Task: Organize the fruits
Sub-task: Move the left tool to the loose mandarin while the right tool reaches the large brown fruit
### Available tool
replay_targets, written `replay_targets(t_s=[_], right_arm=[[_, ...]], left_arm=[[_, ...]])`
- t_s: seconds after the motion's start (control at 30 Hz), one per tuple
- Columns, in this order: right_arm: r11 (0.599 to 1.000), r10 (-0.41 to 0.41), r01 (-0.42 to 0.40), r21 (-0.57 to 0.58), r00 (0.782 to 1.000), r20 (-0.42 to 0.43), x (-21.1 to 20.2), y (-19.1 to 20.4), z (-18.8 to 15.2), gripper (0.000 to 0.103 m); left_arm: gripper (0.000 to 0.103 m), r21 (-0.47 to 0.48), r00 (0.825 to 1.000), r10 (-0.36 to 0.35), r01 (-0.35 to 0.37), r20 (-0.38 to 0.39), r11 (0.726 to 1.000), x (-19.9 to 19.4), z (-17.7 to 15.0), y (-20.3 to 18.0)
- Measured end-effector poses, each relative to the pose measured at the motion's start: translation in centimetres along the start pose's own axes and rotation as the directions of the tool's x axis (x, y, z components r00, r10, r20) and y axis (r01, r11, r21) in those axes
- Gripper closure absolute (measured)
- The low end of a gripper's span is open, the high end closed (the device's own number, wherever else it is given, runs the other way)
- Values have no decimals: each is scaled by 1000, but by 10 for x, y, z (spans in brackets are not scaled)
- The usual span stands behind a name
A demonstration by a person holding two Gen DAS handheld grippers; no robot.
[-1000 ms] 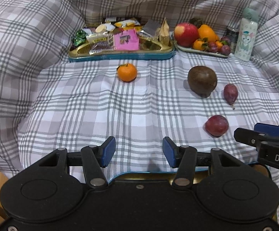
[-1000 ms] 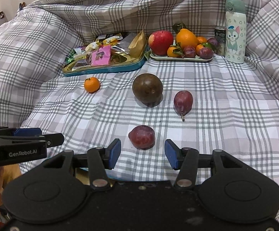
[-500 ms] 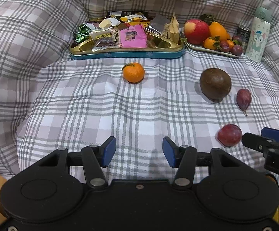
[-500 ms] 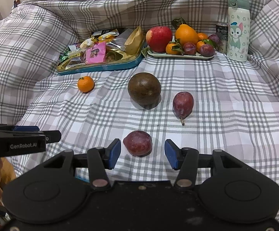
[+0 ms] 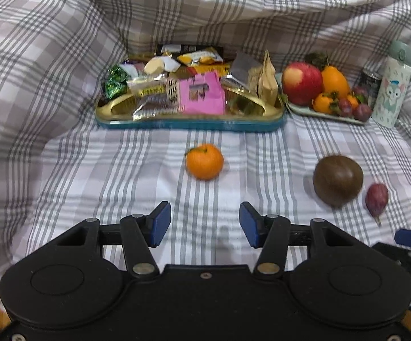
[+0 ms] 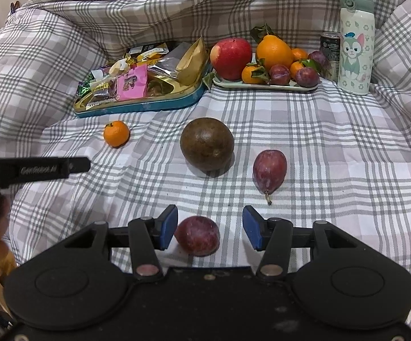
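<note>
at the back of the plaid bedspread (image 6: 333,147) sit two containers: a gold tin tray (image 6: 165,101) heaped with snack packets (image 6: 130,82), and a pale fruit plate (image 6: 265,86) with an apple (image 6: 231,56), oranges and plums. loose on the bedspread: a tangerine (image 5: 204,161), a brown round fruit (image 6: 207,147), two plums. right gripper (image 6: 209,231) is spread around the near plum (image 6: 197,236), not pinching. left gripper (image 5: 204,224) is spread, empty, near the tangerine.

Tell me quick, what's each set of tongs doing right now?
Left tongs: open, empty.
Right tongs: open, straddling a plum, not gripping.
</note>
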State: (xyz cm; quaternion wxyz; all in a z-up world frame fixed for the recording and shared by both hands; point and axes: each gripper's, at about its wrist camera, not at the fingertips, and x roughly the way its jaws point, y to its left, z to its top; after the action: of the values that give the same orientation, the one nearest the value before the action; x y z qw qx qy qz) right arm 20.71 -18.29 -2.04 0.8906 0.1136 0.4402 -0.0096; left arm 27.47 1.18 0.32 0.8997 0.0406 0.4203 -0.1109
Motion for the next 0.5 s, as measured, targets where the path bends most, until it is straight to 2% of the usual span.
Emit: replay_targets(t_s=[0.23,0.37,0.5], right_arm=[[1000,15,-15,7,1000,4,7,3,8,48],[1000,21,-21,11,1000,2,12,4,11,49],[1000,22,-22,13,1000,0,17,4,14,48]], left_arm=[[45,27,999,-32,32,19,999,22,12,4],[45,63,999,-16,14,32,998,33,15,1],[45,61,1000,-25,24,14,998,45,19,1]])
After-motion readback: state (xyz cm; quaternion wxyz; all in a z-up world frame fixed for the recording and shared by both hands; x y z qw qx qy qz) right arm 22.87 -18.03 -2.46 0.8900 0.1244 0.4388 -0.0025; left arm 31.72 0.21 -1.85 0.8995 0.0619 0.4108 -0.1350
